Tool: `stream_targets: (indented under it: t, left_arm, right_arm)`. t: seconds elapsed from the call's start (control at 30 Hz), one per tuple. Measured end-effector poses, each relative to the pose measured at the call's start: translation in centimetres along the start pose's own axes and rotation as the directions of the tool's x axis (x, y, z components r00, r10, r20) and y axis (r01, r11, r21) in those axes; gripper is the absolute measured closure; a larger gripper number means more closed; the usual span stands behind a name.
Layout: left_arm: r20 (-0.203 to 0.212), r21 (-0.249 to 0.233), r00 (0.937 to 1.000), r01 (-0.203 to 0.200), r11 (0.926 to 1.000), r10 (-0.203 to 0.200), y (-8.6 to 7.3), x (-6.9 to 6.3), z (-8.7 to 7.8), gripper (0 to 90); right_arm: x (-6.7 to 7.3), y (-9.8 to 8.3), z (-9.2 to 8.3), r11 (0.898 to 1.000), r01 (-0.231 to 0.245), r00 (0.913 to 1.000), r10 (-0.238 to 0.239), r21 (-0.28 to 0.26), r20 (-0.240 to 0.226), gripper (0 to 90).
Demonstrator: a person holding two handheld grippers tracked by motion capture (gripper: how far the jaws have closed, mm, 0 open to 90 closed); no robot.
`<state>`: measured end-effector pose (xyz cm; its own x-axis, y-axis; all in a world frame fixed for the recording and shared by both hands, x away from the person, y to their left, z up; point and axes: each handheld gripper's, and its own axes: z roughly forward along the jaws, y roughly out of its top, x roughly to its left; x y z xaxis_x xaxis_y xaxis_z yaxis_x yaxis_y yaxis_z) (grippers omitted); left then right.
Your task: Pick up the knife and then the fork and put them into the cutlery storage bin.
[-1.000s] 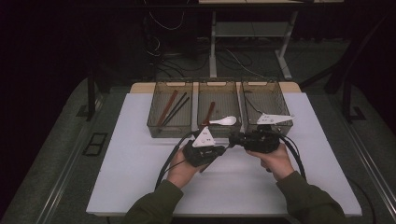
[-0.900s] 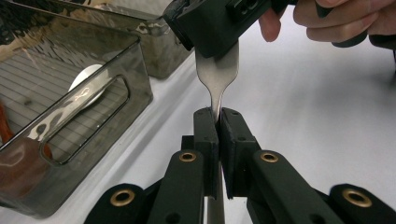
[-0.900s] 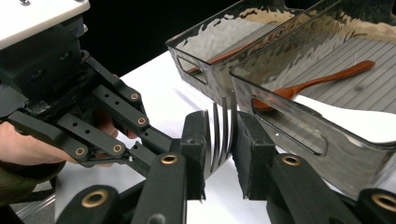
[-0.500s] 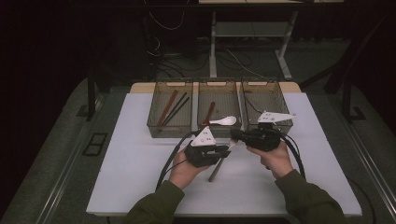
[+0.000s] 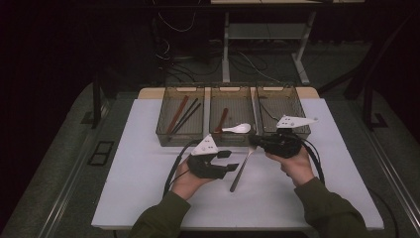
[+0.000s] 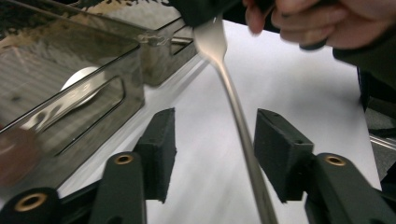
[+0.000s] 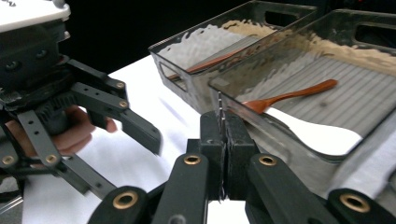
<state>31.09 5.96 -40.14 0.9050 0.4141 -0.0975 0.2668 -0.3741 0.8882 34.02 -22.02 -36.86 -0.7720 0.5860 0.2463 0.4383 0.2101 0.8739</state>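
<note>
A metal fork (image 5: 241,171) (image 6: 236,112) slants from my right gripper down toward the white table (image 5: 148,198). My right gripper (image 5: 254,141) (image 7: 224,126) is shut on the fork's head, whose thin edge (image 7: 220,109) shows between the pressed pads. My left gripper (image 5: 232,161) (image 6: 214,135) sits left of the fork's handle. Its jaws have just been opening; the handle runs between them, and neither of the pads (image 6: 161,149) touches it. In the right gripper view the left gripper (image 7: 93,121) stands open at the left.
Three clear trays stand side by side behind the hands. The left tray (image 5: 181,141) holds chopsticks, the middle tray (image 5: 230,90) a wooden spoon (image 5: 221,120) (image 7: 289,95) and a white spoon (image 5: 237,129). The right tray (image 5: 277,90) lies behind my right gripper.
My left gripper's jaws have opened off the fork's handle, and the hand has drawn slightly left. The right gripper keeps the fork's head, with the handle now hanging free.
</note>
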Motion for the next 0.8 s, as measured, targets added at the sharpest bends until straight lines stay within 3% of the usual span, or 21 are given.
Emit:
stream_targets:
  t: [0.4,0.8]
  left_arm:
    - [-0.052,0.026,0.9984,0.021,0.9994,-0.02,-2.7,0.7,-3.4,31.0]
    - [-0.121,0.056,0.9919,0.045,0.9974,-0.038,-5.8,1.3,-6.1,18.5]
  right_arm:
    - [-3.1,1.5,-2.2,1.0,-0.007,0.9975,0.009,-0.028,0.07,88.1]
    - [-6.1,4.1,-5.3,0.998,-0.009,0.9863,0.019,-0.063,0.164,88.1]
